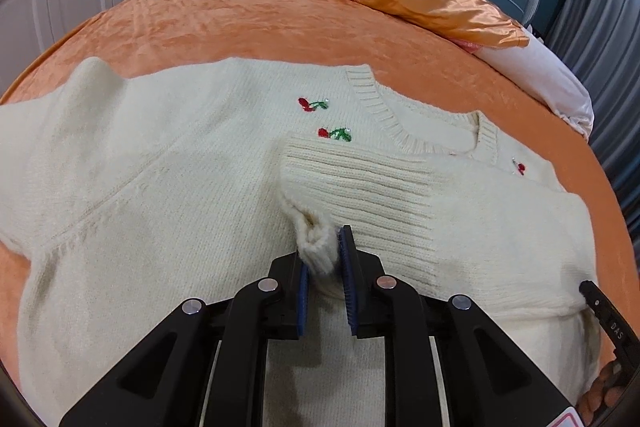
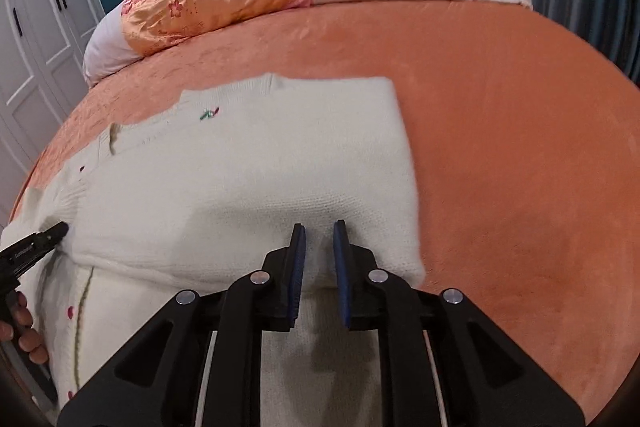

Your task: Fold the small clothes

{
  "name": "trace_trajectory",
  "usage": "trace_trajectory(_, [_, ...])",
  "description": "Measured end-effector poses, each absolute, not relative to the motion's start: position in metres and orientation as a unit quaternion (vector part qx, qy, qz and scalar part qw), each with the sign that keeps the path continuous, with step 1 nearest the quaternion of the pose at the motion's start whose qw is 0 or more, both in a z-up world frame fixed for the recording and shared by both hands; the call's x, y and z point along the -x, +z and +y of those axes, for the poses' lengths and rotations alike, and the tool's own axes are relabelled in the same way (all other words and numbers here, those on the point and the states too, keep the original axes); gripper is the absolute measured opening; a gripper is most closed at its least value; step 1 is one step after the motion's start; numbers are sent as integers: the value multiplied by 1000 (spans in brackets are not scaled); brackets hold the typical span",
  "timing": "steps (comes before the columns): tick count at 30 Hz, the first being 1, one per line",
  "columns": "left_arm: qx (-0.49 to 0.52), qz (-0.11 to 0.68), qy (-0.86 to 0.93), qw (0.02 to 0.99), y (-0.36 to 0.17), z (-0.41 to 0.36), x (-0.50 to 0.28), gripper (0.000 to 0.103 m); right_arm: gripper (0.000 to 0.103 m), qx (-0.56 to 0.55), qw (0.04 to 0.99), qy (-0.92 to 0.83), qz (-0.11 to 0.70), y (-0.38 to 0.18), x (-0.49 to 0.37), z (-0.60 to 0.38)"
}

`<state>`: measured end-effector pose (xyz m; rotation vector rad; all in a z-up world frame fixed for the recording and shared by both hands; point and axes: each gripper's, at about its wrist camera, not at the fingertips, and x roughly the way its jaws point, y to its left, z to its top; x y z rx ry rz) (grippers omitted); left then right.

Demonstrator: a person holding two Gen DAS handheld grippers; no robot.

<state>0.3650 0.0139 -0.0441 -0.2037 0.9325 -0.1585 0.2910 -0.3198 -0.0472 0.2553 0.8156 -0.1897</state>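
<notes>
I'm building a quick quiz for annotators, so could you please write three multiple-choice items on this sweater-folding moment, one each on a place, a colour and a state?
1. Where does the ribbed sleeve cuff lie?
A. Hanging off the bed
B. Folded across the sweater's chest, just below the neckline
C. Under the pillow

2. What colour is the bedspread?
A. Orange
B. Blue
C. Grey

3. What is between the fingers of the left gripper?
A. Nothing
B. The pillow's corner
C. A small bunch of the cuff's edge

Answers:
1 B: in the left wrist view the cuff rests on the cream sweater beside the embroidered cherries.
2 A: orange cloth surrounds the sweater in both views.
3 C: a knit fold sits between the blue pads, while the right gripper holds nothing.
</notes>
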Motion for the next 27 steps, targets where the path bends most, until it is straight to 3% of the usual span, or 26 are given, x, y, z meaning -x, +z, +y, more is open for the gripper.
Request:
trace_trajectory(4, [167,418,-67,891,-17,61,-347,28,18,-116,911,-84,386,-48,-277,-311])
trace_trajectory(8, [189,388,11,902,6,151,-334,62,18,-117,917,-77,374,-51,-266,-312])
trace_trajectory(15, [267,403,205,851,-14,358,-335,64,19,-104,919,-85,371,-54,-266,-308])
trace_trajectory(21, [325,381,251,829,-33,435,-341,64,19,-93,919,-93,373,-55,-268,-304])
trace_trajectory(24, [337,377,244,828,-30,437,-356,61,19,-83,919,-99,373,-56,-268,-301])
trace_trajectory(25, [341,378,234,828,-29,436,-362,44,19,-80,919,-101,373,-56,-269,-300])
trace_trajectory(26, [345,381,228,827,-28,437,-366,20,19,-80,919,-101,373,-56,-269,-300])
trace_trajectory(27, [353,385,213,826,-25,432,-373,10,19,-81,919,-101,373,-56,-269,-300])
